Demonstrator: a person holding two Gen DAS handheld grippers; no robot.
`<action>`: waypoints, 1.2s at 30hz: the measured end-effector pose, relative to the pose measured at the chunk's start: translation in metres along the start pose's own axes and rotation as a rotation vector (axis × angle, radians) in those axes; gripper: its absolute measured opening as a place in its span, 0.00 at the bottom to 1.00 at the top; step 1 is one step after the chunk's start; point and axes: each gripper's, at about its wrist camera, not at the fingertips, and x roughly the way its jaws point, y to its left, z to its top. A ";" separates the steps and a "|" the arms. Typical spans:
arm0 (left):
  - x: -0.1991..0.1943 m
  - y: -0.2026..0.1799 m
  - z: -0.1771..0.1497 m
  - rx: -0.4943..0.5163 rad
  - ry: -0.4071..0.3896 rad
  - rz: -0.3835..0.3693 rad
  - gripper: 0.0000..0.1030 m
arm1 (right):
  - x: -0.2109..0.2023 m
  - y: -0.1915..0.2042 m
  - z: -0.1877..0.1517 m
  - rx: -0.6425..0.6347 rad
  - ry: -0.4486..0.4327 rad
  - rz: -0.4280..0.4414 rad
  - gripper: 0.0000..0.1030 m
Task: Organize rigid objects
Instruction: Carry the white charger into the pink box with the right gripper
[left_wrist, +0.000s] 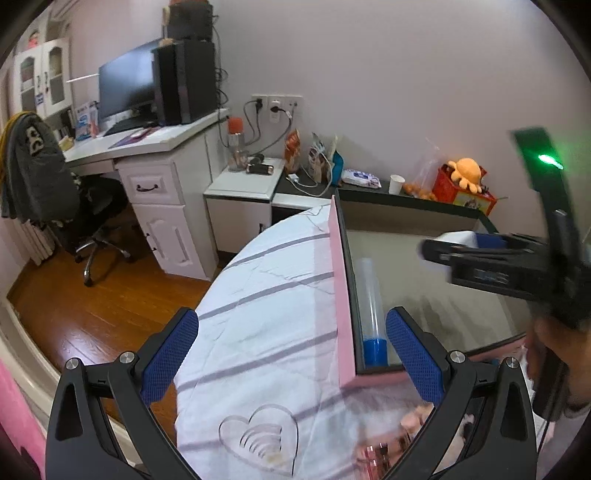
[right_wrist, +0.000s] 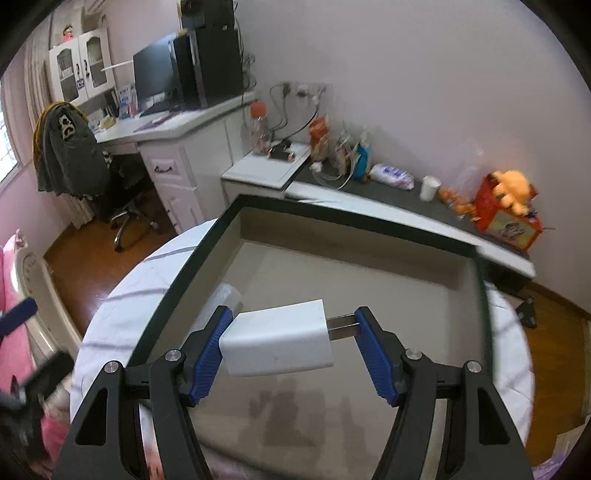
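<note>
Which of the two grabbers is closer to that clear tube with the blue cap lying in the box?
Left. The left gripper hangs open right beside the clear tube, straddling the box wall. The right gripper, clamped on a white charger, hovers farther over the box's middle.

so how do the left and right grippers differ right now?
The left gripper is open and empty; the right gripper is shut on a white charger, prongs against one pad. The left sits at the pink box's corner, over the striped cloth; the right is over the box's inside. Both have blue pads on black fingers.
</note>
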 end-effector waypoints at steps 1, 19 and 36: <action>0.006 0.000 0.001 0.005 0.008 0.001 1.00 | 0.009 0.001 0.004 -0.001 0.016 0.004 0.67; 0.031 0.001 0.006 0.064 0.042 -0.060 1.00 | 0.081 -0.016 0.025 0.066 0.212 0.039 0.77; 0.021 0.001 0.006 0.089 0.027 -0.090 1.00 | 0.089 -0.011 0.018 -0.083 0.345 -0.033 0.77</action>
